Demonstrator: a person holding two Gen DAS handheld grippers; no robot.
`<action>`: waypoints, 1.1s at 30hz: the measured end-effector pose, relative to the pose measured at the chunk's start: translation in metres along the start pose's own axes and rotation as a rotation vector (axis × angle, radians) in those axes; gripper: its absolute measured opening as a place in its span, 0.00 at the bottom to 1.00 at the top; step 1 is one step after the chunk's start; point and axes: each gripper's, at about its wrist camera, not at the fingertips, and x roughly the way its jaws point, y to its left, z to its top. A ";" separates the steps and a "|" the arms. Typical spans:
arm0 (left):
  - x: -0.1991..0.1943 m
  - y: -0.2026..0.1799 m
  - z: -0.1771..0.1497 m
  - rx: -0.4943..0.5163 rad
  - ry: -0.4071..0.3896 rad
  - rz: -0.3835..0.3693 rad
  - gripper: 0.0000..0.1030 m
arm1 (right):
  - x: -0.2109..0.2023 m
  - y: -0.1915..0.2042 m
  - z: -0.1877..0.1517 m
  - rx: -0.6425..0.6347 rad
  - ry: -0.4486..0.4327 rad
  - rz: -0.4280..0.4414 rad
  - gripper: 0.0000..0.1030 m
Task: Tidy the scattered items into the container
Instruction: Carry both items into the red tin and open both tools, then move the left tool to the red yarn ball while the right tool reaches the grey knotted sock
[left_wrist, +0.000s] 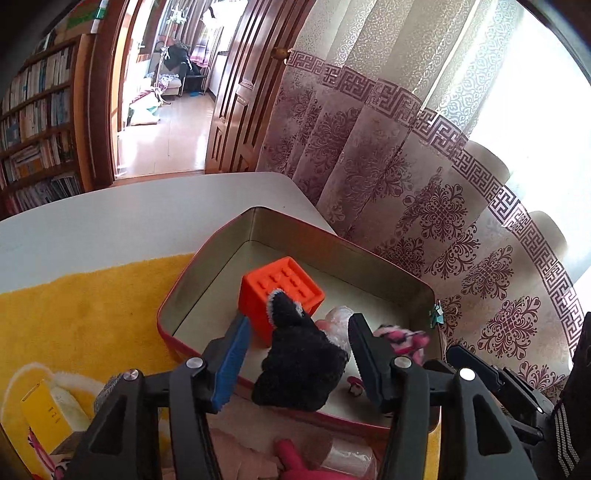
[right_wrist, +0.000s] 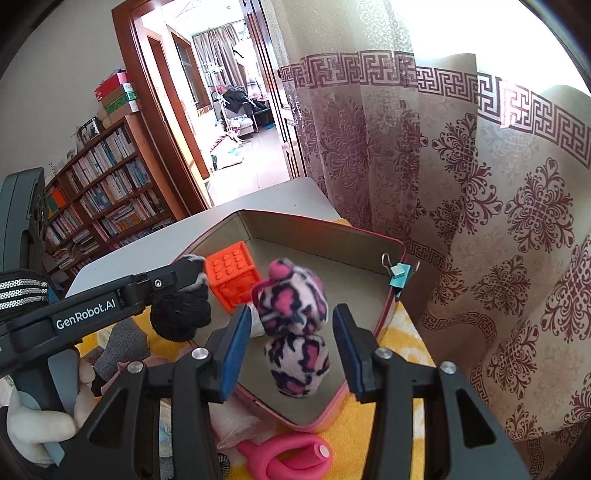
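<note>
Left wrist view: the left gripper has let go; its pads stand clear on both sides of the black fuzzy sock, which sits over the near part of the tin. No earlier view to compare, so whether the sock has landed or is mid-drop I cannot tell. Its lower end lies close to the tin's near rim, and a careless pull-back could snag the pile and drag it out over that rim. Deeper in the tin, the orange block takes up the middle, so open floor remains mainly toward the far wall. Outside the near rim a pink loop toy and other bits wait on the yellow towel

Right wrist view: the right gripper is likewise released, its pads apart from the pink spotted sock, which hangs or stands over the tin's near corner. It looks tall and top-heavy to me; it may topple toward the rim. A teal binder clip bites the tin's right wall, a catch point for a finger. The other gripper crowds in just left of this one, so a collision is likely if both withdraw together
</note>
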 end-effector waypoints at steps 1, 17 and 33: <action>0.000 0.001 -0.001 -0.005 -0.004 -0.004 0.68 | 0.001 -0.002 -0.002 0.006 0.001 -0.001 0.56; -0.039 0.012 -0.028 -0.008 -0.030 0.051 0.81 | -0.013 0.005 -0.018 0.026 0.008 0.033 0.57; -0.115 0.059 -0.080 -0.118 -0.075 0.104 0.82 | -0.040 0.026 -0.058 0.037 0.043 0.075 0.62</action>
